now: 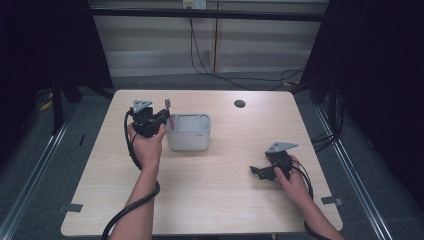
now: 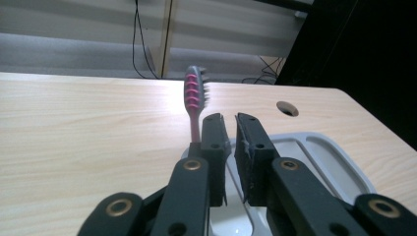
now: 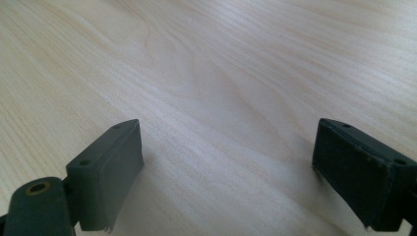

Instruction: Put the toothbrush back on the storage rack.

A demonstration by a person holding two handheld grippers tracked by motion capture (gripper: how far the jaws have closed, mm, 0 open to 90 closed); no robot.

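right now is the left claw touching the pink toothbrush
Cannot tell. In the left gripper view the toothbrush rises just beside the left claw, its handle passing behind one jaw, nothing between the nearly shut jaws. The high view is too coarse.

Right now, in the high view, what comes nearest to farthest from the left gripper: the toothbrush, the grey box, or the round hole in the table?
1. Toothbrush, right beside the left gripper.
2. Grey box, just to its right.
3. Round hole, farther right, toward the table's far edge.
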